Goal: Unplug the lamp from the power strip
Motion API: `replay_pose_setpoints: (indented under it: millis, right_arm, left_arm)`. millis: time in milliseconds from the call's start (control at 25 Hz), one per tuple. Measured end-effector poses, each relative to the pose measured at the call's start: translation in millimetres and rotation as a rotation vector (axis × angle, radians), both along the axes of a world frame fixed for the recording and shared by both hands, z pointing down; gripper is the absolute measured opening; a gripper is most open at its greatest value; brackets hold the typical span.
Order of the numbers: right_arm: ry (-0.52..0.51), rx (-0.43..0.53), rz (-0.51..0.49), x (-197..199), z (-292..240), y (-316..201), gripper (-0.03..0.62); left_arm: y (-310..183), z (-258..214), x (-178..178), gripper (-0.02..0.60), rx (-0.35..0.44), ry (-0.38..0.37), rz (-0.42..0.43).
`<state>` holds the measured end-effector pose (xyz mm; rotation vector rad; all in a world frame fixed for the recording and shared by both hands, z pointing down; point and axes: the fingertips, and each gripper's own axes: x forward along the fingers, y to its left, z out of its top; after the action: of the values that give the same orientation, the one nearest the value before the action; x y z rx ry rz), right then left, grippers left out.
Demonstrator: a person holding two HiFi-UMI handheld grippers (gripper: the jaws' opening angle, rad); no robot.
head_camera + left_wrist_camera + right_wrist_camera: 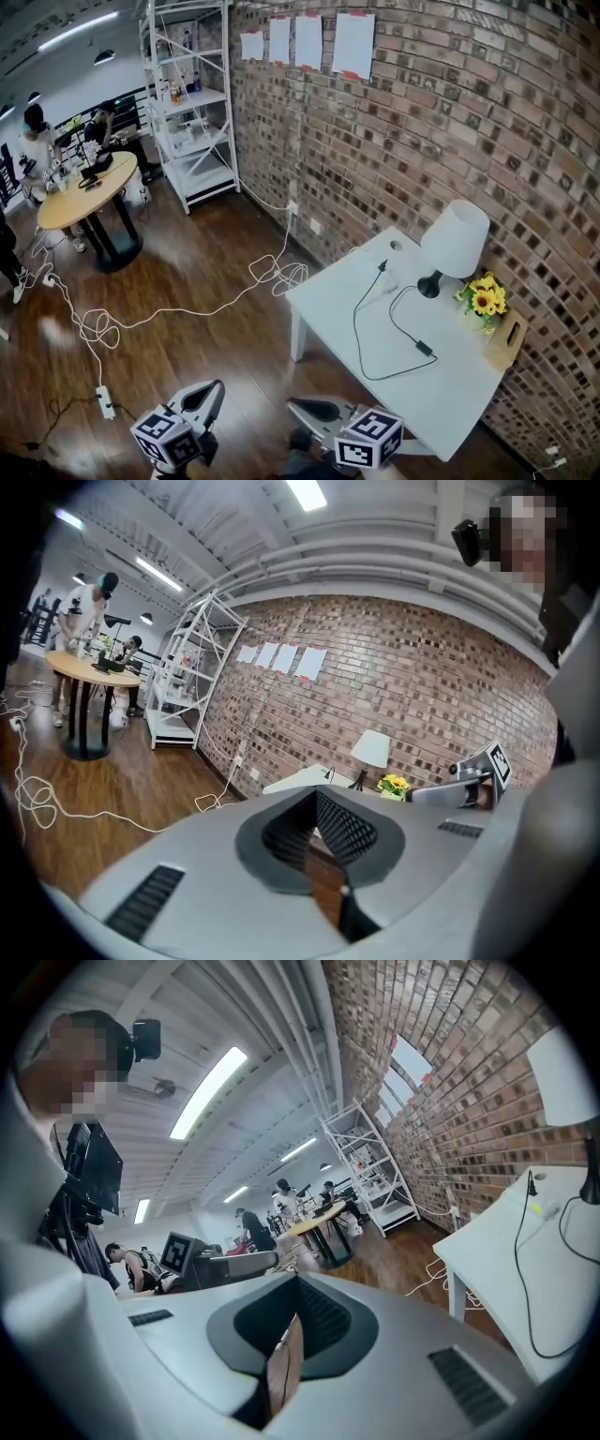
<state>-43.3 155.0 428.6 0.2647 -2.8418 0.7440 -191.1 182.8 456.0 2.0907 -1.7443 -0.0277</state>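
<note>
White-shaded lamp point(456, 236), black looping cord point(357, 328) — left gripper point(220, 382), right gripper point(291, 401) pressed together, empty

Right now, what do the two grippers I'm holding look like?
They match. The left gripper and right gripper have smooth grey bodies that taper to pointed jaws lined with black ribbed pads. Each carries a white cube printed with black square markers: the left cube and the right cube.

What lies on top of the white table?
A white lamp, its black cord, sunflowers and a wooden box. The shade covers the lamp's upper stem; where the cord ends is too small to tell.
</note>
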Motion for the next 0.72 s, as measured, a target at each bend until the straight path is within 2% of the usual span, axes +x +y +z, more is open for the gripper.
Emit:
replay_pose_setpoints:
  millis: [200,400,600,720]
  right_arm:
    - [-0.023,-0.008,-0.005,2.0,-0.8,-45.7,-0.003]
    - [-0.075,-0.021,0.020,10.7,-0.5,-94.3,-0.003]
    - [-0.075,-0.041,0.024,13.1,6.7,-124.6,-0.003]
    - [-0.075,-0.045,0.015,13.7,8.4,-138.4,-0.003]
  left_arm:
    - [-52.1,-10.6,15.6,0.025,-0.024,-0.012,0.041]
    - [-98.9,-33.1,15.4,0.025,-0.026,0.000,0.015]
    - [-128.0,-21.1,2.2,0.025,-0.035,-0.104,0.049]
    - [-148.4,-30.4,2.1,0.024,-0.017,-0.125,0.054]
